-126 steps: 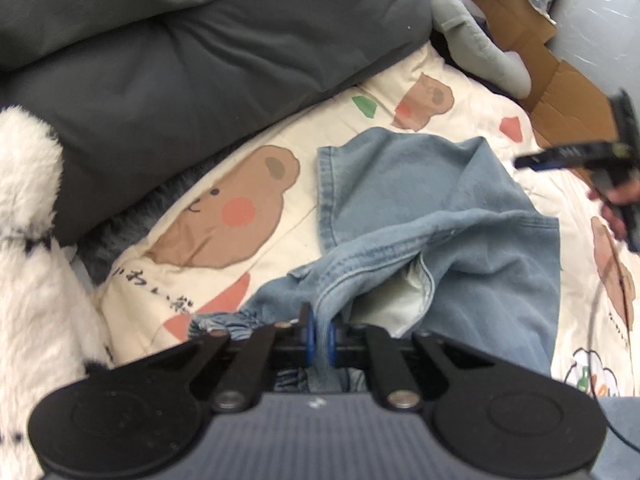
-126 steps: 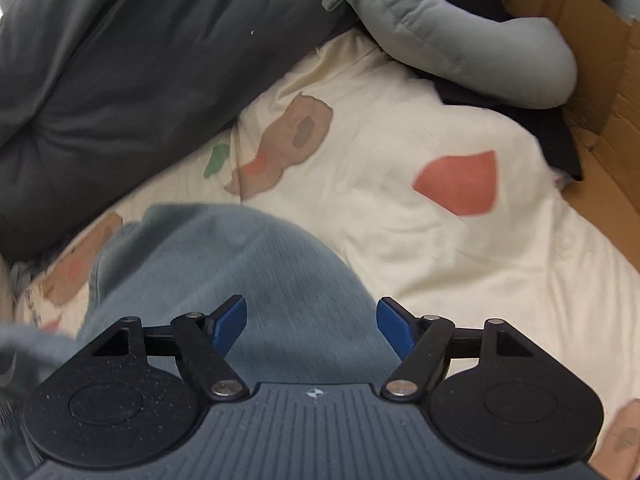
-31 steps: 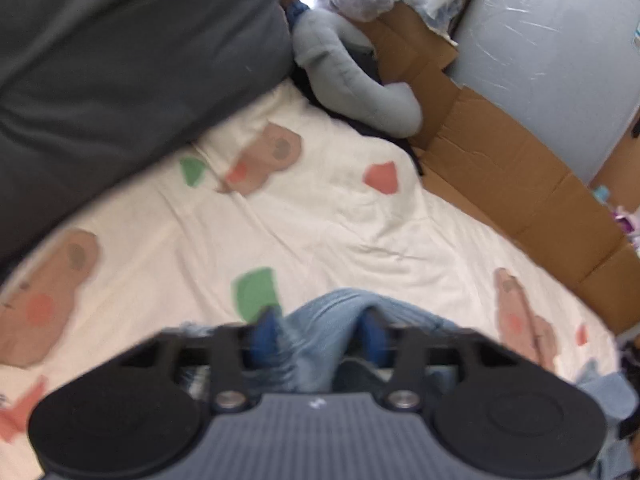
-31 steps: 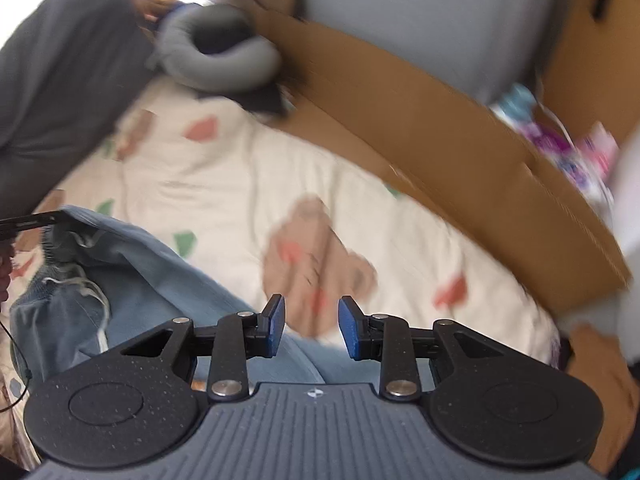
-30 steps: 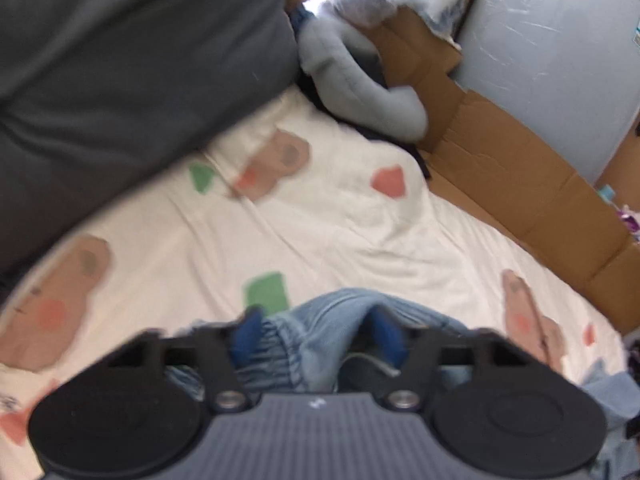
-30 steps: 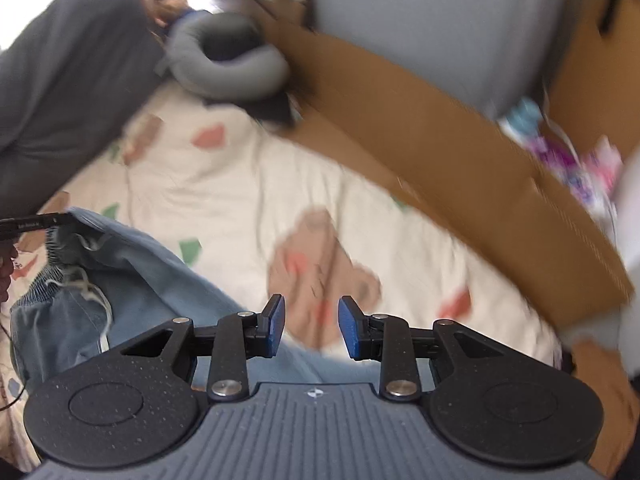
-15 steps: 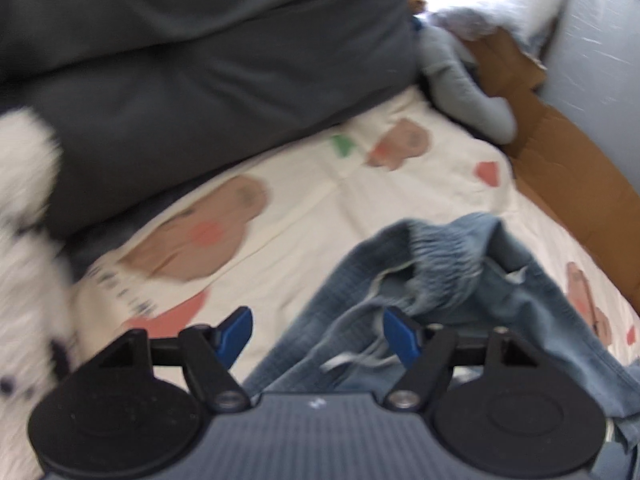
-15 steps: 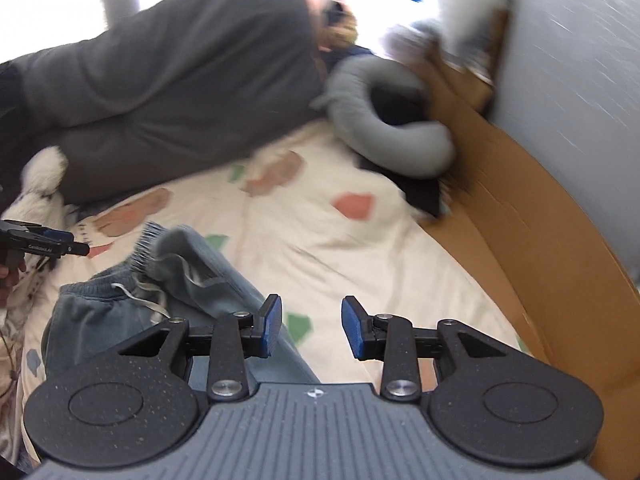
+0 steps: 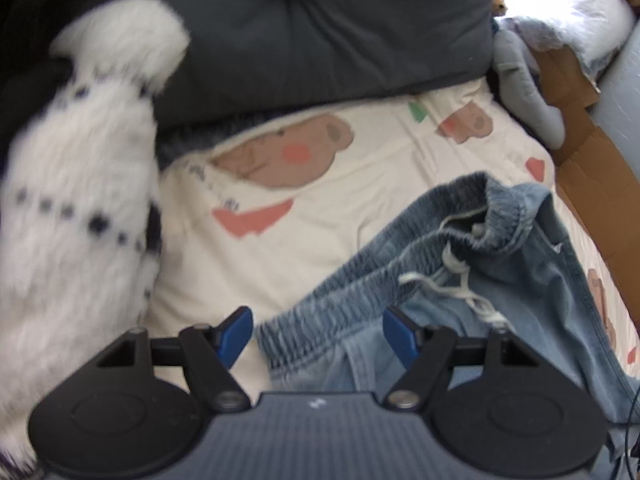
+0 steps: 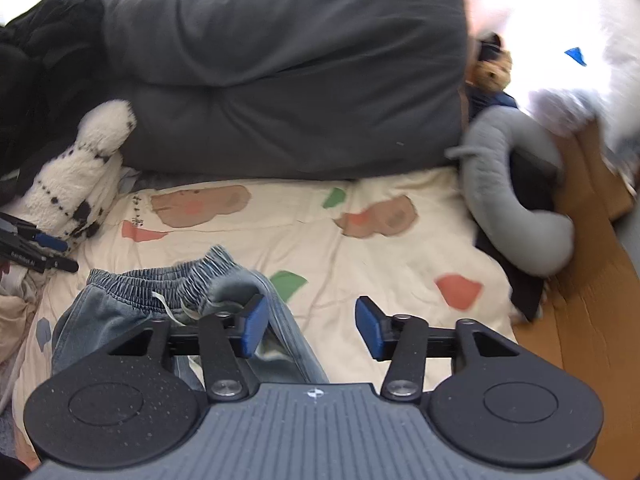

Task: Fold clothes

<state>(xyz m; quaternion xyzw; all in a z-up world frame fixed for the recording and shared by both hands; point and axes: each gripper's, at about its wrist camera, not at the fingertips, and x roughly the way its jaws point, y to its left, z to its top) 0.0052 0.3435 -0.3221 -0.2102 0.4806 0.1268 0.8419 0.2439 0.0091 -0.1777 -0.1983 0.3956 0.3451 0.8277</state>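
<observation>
Left tool (image 9: 318,334): blue pads spread, nothing pinched, elastic waistband of denim trousers (image 9: 500,272) lying loose between and just ahead, band running up and rightward across the bear-print bedspread (image 9: 312,216). Right tool (image 10: 308,326): jaws just widened, empty, trousers (image 10: 132,304) left of it; left tool nearer. No containers seen.

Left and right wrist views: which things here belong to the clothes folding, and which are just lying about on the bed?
Part of the job:
- blue denim trousers with elastic waistband and white drawstring
- left claw, open
- right claw, open, jaws just widened, empty

Lying about:
- cream bear-print bedsheet
- dark grey duvet
- fluffy white black-dotted plush
- grey curved cushion
- brown cardboard
</observation>
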